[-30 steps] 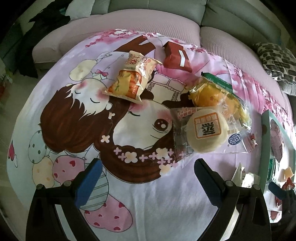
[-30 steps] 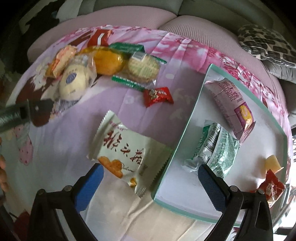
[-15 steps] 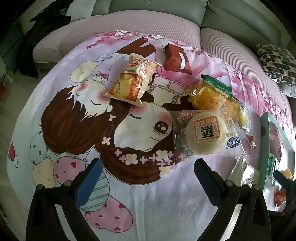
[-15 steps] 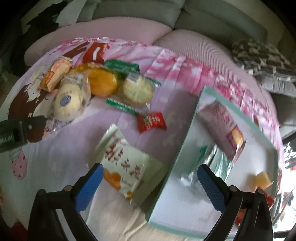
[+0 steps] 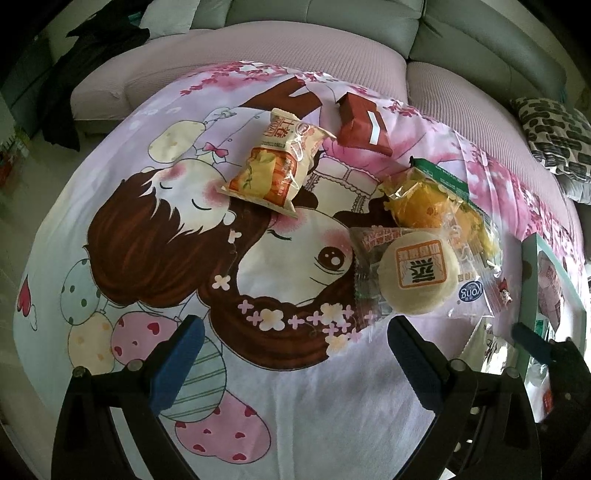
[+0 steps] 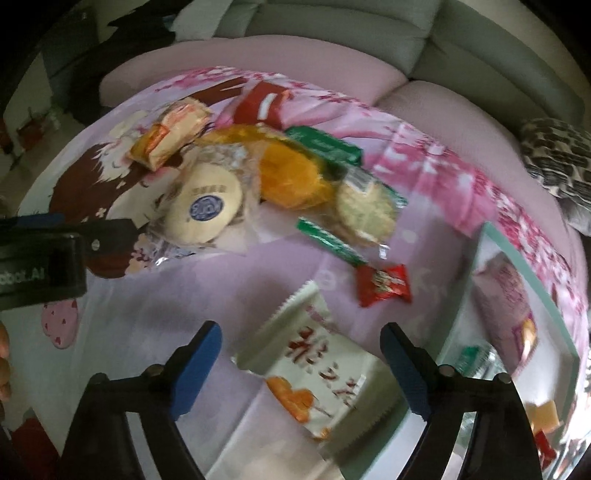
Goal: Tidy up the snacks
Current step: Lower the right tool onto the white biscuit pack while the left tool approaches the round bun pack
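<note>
Snacks lie on a cartoon-print cloth (image 5: 155, 236). My right gripper (image 6: 301, 332) hangs over a white packet with red characters (image 6: 317, 369). Its jaws are closing with the packet between them, and the pads stand clear of it. The packet lies against the teal-rimmed tray (image 6: 491, 230). My left gripper (image 5: 295, 328) is open over bare cloth, holding nothing. Ahead of it are a round pastry (image 5: 419, 278), an orange cake (image 5: 421, 203), a yellow-orange packet (image 5: 277, 166) and a red packet (image 5: 364, 125). A small red candy (image 6: 382, 284) and a round biscuit (image 6: 364, 210) lie nearby.
The tray (image 5: 529, 258) holds a pink packet (image 6: 498, 302), a green packet (image 6: 476, 360) and a yellow piece (image 6: 546, 413). A grey sofa (image 5: 369, 22) and a patterned cushion (image 5: 554, 136) lie behind the cloth. A person's hand (image 6: 3, 354) shows at the left edge.
The right gripper has shifted left from over the tray's edge to over the white packet, and its jaws have narrowed. The left gripper has stayed still.
</note>
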Demonstrator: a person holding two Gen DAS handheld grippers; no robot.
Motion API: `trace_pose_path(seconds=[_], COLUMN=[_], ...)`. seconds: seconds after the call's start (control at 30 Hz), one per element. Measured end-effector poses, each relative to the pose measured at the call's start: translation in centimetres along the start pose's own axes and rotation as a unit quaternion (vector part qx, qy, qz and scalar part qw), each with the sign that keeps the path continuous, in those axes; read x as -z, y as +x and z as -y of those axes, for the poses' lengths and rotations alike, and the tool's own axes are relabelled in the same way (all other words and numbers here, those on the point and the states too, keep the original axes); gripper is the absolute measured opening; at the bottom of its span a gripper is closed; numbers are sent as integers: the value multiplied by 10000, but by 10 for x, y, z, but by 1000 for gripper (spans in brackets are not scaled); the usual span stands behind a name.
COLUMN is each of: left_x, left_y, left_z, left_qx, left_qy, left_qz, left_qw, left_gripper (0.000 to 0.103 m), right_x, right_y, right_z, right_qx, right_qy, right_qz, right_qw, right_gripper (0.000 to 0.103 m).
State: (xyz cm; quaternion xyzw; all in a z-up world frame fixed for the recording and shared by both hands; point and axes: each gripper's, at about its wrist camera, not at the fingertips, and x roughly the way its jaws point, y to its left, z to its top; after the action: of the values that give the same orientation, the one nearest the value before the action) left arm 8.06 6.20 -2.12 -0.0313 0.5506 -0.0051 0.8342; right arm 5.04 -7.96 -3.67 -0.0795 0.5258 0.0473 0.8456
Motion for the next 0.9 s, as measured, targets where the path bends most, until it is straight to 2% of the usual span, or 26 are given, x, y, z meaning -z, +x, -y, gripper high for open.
trace_pose_path(seconds=[0.3,0.57,0.9], left_x=[0,-1,-1], left_y=[0,-2,-2], left_z=[-2,-5,-3], left_qx=[-2,-11,-16], left_qy=[-49,-127,-95], left_qz=[19,45,45], left_qw=[10000,9999,9999], left_gripper=[99,99,99], right_x=[9,15,20], right_y=[6,1,-8], right_z=[15,9,8], right_qx=[-201,-460,-831], right_qy=[433,403,240], right_qz=[-294,-493,-482], right_qw=[9984,9969,9951], right_gripper=[89,89,91])
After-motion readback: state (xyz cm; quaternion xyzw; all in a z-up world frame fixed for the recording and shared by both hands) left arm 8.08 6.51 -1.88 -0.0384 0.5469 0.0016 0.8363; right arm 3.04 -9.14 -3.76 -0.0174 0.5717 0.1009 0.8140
